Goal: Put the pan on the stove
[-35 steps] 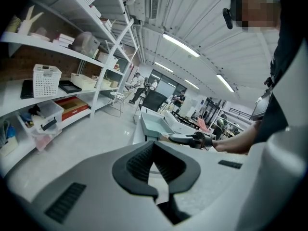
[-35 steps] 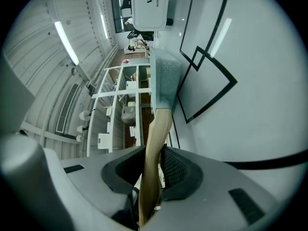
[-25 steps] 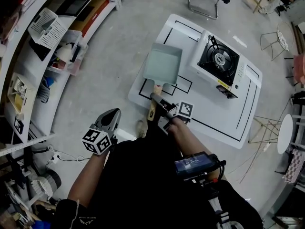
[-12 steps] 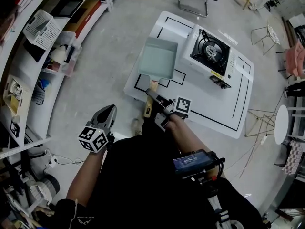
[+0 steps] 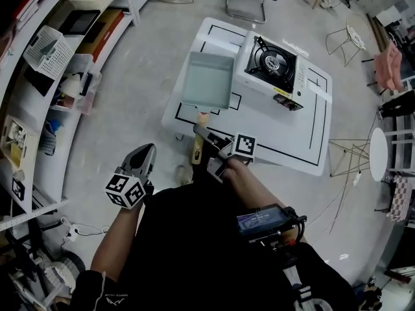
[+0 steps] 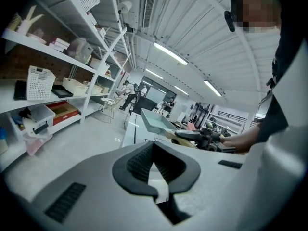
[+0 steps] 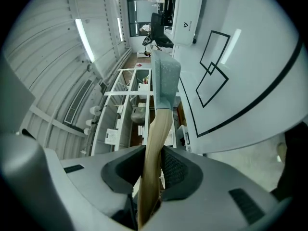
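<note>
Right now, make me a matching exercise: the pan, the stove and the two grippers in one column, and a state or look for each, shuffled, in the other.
Column one:
1. pan
2. stove
3. left gripper
4. right gripper

Column two:
A. shut on the wooden handle
B. nothing between its jaws
C. stands on the white table, nothing on top of it
D. pale blue-green and rectangular, beside the stove

Pairs: 1-D, 2-C, 3-B, 4-A
</note>
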Motion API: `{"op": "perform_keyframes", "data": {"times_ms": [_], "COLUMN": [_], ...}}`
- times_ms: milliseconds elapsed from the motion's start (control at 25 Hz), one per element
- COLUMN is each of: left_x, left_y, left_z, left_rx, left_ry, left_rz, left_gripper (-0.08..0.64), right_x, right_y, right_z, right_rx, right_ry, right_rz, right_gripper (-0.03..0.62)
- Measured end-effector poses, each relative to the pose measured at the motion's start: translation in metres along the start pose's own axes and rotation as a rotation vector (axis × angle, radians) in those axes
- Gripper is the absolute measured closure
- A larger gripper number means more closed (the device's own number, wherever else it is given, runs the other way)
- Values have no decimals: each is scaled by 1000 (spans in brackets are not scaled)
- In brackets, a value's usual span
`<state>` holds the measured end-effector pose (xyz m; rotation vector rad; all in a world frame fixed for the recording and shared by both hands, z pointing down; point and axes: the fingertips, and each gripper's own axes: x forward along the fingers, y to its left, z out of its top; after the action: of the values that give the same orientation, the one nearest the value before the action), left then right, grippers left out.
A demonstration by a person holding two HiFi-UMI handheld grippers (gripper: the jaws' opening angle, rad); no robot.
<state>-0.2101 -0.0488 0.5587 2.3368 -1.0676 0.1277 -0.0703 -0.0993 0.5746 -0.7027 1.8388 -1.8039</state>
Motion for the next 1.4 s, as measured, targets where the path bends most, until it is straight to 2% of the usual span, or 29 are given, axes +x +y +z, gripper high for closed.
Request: {"op": "perform_keyframes", "data": {"times_ms": [360,840,1400], "left_x": [19,50,112], "left_y": [-8,-13,-55], "left_z": [6,15,21], "left_rx": [21,32,41], "left_ry": [2,13,24], "left_rz": [-52,-34,-40], "left_gripper": [551,552,551], "right_x": [-14,-23,-58], "right_y": [12,29,43], "right_z": [8,35,98], "right_rx": [-23,-44,-90], "right_ry": [-31,2,24], "right_rz": [2,33,58], "right_gripper": [477,476,474]}}
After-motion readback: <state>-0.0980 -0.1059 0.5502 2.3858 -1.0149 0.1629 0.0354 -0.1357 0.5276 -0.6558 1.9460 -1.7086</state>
